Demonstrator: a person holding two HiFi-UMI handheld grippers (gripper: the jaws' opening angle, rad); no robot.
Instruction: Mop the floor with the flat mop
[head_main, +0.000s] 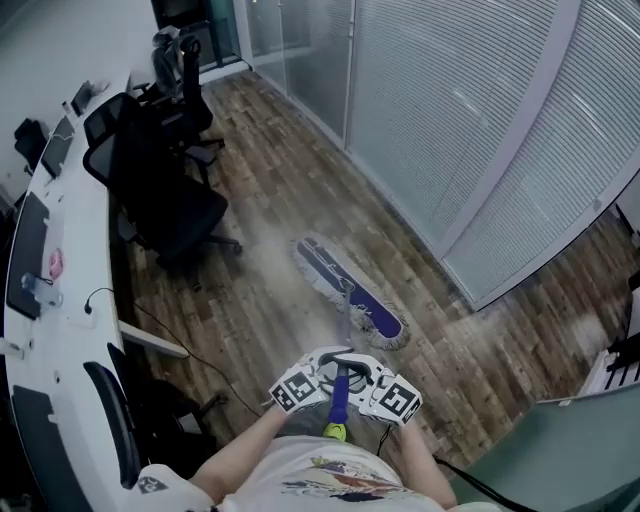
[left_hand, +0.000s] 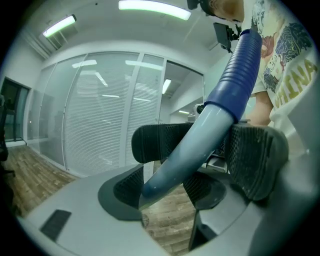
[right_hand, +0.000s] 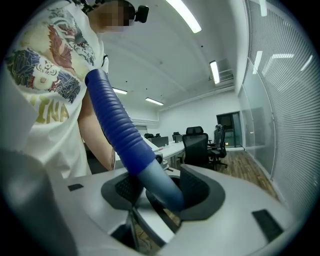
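Head view puts your left tongs (head_main: 300, 388) and right tongs (head_main: 396, 398) side by side at 6 o'clock, close to your body, both closed round the mop handle (head_main: 339, 392); the flat mop head (head_main: 352, 296) lies at 12 o'clock from them, flat on the wooden floor (head_main: 260, 200), set on a slant from 11 to 5 o'clock. Left gripper view shows the ribbed pads pinching the pale grey shaft, the blue ribbed sleeve rising toward 1 o'clock past your shirt; right gripper view shows those tongs pressed on the same shaft just below the blue sleeve, which climbs toward 11 o'clock. Along 9 o'clock in the head view runs a long white worktop (head_main: 75, 230); a black office chair (head_main: 165, 200) stands beside it at 10 o'clock; a glass wall (head_main: 450, 120) with blinds fills 1 to 3 o'clock.
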